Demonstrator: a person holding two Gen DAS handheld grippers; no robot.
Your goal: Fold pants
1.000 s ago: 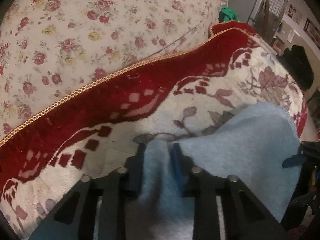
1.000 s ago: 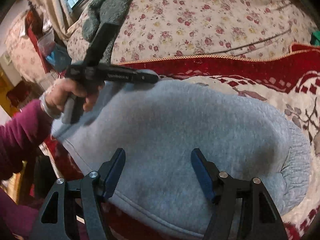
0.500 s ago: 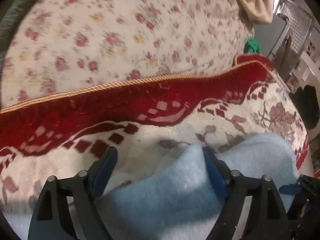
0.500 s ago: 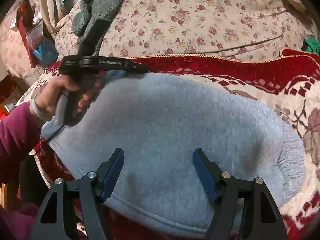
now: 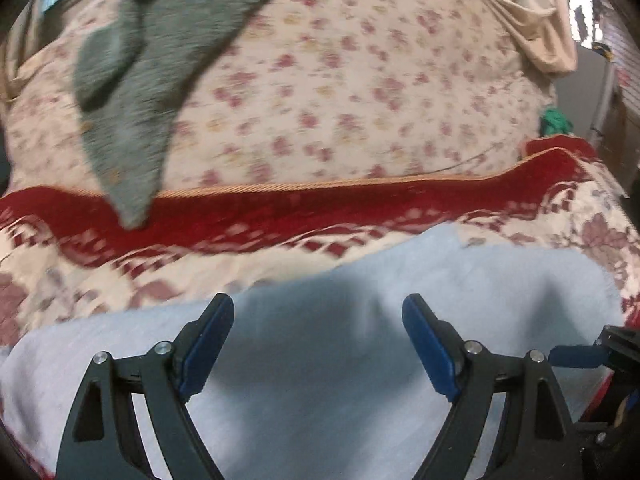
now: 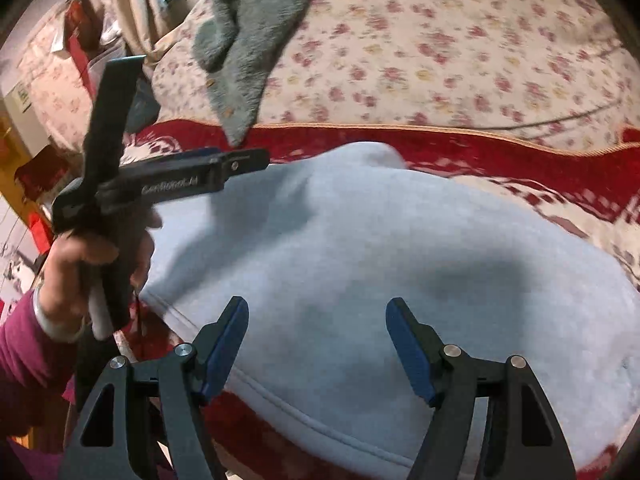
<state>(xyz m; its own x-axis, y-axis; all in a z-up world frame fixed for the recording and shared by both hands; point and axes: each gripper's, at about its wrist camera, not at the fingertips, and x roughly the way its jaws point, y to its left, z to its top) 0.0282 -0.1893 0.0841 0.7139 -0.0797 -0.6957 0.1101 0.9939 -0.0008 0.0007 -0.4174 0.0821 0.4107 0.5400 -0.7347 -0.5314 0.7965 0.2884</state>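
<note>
The light blue fleece pants point(image 6: 360, 264) lie folded in a thick pile on the red and cream blanket point(image 6: 560, 152); they also fill the lower left wrist view point(image 5: 340, 360). My left gripper point(image 5: 318, 320) is open and empty, held just above the pants. In the right wrist view it shows from the side point(image 6: 256, 160) over the pile's far left end, held by a hand. My right gripper point(image 6: 316, 320) is open and empty above the near edge of the pants.
A floral duvet point(image 5: 360, 100) covers the bed beyond the blanket. A grey fleece garment point(image 5: 160, 80) lies across it and overlaps the blanket's gold trim. A window and cluttered shelves point(image 6: 80, 40) stand at far left. A green item point(image 5: 554, 120) sits at the right.
My left gripper let go of the pants fabric, opened wide and drew back and up. The right gripper stayed open over the near edge.
</note>
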